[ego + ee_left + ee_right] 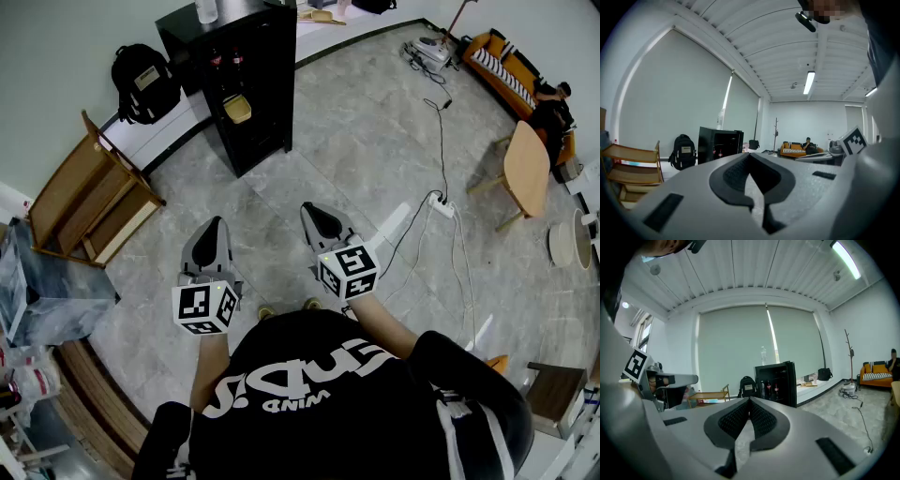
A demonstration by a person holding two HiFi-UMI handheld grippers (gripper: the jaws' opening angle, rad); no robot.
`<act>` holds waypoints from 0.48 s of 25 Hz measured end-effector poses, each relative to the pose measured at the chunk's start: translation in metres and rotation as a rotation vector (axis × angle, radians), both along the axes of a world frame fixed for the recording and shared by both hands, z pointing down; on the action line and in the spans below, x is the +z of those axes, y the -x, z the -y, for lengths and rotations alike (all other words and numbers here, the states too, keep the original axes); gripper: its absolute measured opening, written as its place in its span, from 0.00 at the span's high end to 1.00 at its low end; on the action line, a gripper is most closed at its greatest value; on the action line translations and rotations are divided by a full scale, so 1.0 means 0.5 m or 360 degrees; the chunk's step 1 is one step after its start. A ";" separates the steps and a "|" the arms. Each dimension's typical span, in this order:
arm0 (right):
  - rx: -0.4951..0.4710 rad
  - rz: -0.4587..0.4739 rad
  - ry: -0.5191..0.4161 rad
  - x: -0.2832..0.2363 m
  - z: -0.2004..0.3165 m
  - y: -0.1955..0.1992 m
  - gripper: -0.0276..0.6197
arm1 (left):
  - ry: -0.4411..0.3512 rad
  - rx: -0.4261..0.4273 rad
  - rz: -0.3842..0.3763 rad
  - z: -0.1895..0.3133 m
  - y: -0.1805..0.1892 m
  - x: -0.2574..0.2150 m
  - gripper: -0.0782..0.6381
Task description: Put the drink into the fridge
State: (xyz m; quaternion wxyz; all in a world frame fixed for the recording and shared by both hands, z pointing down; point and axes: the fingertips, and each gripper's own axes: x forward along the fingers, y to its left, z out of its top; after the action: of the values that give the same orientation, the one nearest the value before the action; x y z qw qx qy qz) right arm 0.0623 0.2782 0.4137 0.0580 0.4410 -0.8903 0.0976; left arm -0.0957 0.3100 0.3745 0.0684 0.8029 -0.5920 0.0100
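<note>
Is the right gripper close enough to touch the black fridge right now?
Probably not: the right gripper is well short of the black fridge, with grey floor between them. Nothing blocks the way.

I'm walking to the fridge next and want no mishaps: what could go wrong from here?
1. The left gripper and right gripper are both shut and empty, so no drink is in hand yet; the bottle atop the black fridge might tip if grabbed carelessly.
2. The power strip and its cables lie on the floor on the right: a likely trip hazard.
3. Bottles inside the fridge could be knocked.
</note>
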 end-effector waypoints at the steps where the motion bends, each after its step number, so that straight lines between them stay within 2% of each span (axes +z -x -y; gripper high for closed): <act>1: -0.0004 0.0001 -0.0003 -0.001 0.000 0.003 0.93 | 0.0004 0.0004 0.0004 0.000 0.000 0.001 0.88; 12: 0.0000 0.0058 0.0005 -0.012 -0.021 0.030 0.93 | 0.0030 0.0020 -0.0019 -0.023 0.027 0.000 0.88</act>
State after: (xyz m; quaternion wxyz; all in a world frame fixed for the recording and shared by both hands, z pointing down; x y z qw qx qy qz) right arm 0.0472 0.2889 0.4075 0.0424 0.4389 -0.8911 0.1072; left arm -0.1093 0.3217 0.3746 0.0794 0.8060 -0.5865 0.0114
